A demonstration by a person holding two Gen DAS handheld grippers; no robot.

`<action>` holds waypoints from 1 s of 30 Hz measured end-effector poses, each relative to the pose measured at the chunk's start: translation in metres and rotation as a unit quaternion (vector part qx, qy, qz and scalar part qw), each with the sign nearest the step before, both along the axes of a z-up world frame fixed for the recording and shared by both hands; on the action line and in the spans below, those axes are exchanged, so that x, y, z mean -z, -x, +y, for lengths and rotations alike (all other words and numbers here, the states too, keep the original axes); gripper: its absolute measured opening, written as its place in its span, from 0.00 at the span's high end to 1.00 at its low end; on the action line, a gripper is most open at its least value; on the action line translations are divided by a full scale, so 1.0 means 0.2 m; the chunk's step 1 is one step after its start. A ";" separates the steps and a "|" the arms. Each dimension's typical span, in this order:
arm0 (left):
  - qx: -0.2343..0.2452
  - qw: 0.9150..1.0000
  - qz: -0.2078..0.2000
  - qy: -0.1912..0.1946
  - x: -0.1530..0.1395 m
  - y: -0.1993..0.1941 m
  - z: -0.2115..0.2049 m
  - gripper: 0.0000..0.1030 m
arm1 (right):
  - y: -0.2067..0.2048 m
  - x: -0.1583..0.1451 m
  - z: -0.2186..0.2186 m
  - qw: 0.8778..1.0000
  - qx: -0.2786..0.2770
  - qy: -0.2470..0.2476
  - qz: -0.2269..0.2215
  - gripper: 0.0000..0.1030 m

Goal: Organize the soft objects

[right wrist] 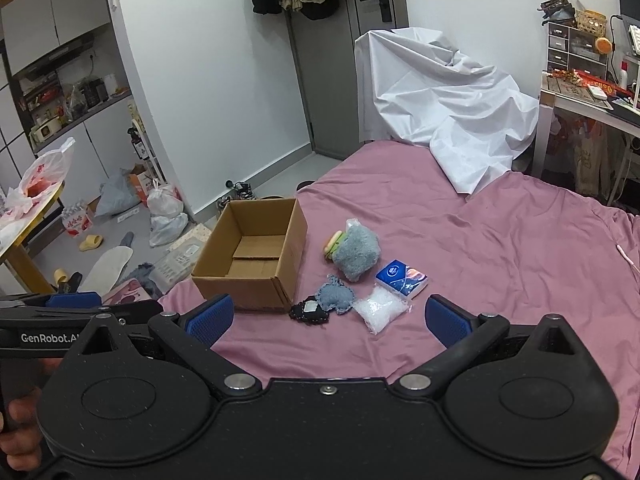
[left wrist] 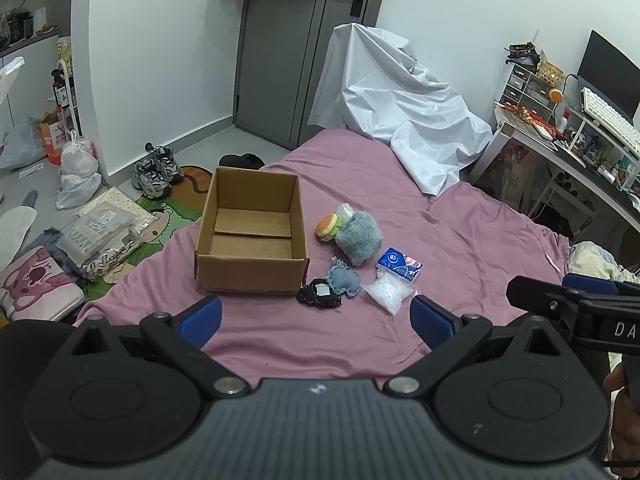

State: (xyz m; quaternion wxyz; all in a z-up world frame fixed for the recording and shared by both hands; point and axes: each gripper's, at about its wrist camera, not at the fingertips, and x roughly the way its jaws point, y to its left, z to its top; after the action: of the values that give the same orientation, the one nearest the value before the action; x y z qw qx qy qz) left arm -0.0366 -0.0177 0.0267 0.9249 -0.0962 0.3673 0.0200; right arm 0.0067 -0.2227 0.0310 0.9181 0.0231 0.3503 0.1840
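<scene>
On the pink bedspread [left wrist: 360, 344], an empty cardboard box [left wrist: 251, 256] is flanked by soft items (burger toy [left wrist: 327, 229] included), both grippers' jaws held wide apart.

One cardboard box [left wrist: 251, 236], one burger toy [left wrist: 329, 228], three fabric pouches [left wrist: 359, 238], one tissue pack [left wrist: 400, 264], one clear bag [left wrist: 387, 292]
</scene>
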 end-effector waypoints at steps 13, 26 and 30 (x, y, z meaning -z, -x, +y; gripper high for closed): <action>0.001 1.000 -0.005 0.001 -0.03 0.00 -0.02 0.03 | 0.01 -0.02 0.00 1.000 0.004 -0.002 -0.007 0.00; -0.002 1.000 -0.009 -0.001 -0.05 0.00 -0.02 0.03 | 0.00 -0.05 0.01 1.000 0.000 -0.005 -0.016 0.00; -0.002 1.000 -0.012 -0.001 -0.07 0.00 -0.02 0.03 | 0.00 -0.05 0.01 1.000 0.001 -0.008 -0.016 0.00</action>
State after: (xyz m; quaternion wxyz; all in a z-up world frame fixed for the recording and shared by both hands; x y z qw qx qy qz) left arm -0.0365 -0.0207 0.0402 0.9293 -0.0964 0.3559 0.0208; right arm 0.0062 -0.2208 0.0418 0.9235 0.0277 0.3341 0.1862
